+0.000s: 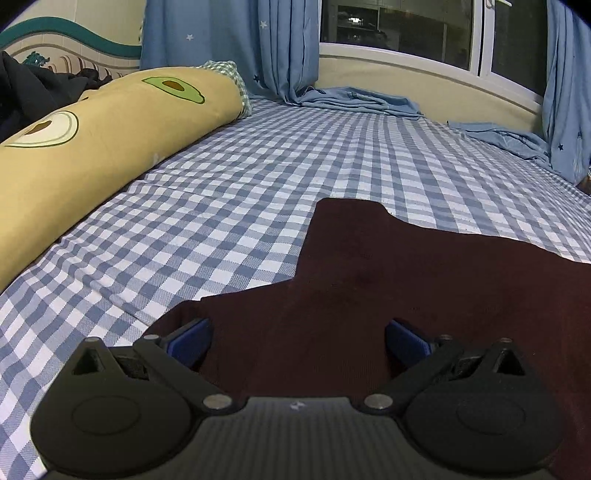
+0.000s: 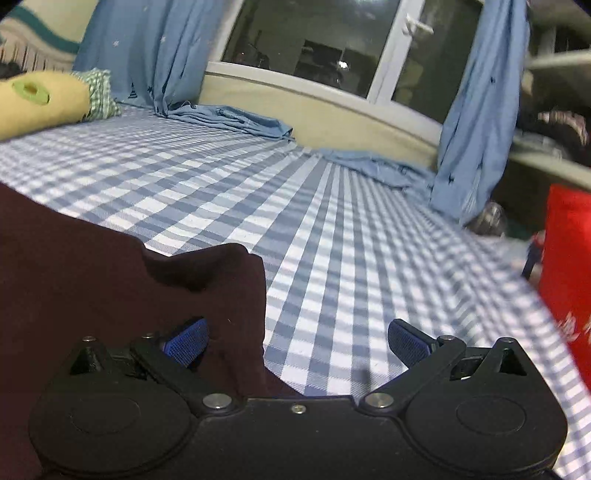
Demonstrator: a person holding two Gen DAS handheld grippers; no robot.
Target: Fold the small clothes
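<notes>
**A:** Where is your dark red garment [image 1: 424, 295]?

**B:** It lies spread out on the bed [image 1: 258, 177], on the blue and white checked sheet. In your left view it fills the space under your left tongs [image 1: 297, 341]. In your right view it covers the left side [image 2: 92, 280], and its edge has a raised fold.

**A:** How do your tongs stand?

**B:** Your left tongs are wide apart, with nothing between them. Both blue pads [image 1: 190, 341] sit over the dark cloth. Your right tongs [image 2: 297, 341] are wide apart too. Their left pad is over the cloth and their right pad is over the bare sheet.

**A:** What else is near you?

**B:** A long yellow pillow [image 1: 92, 155] with avocado pictures lies along the left side of the bed. Blue curtains [image 1: 229, 48] hang by the window [image 1: 399, 29], and their ends lie on the bed. Your right view is a bit blurry.
</notes>
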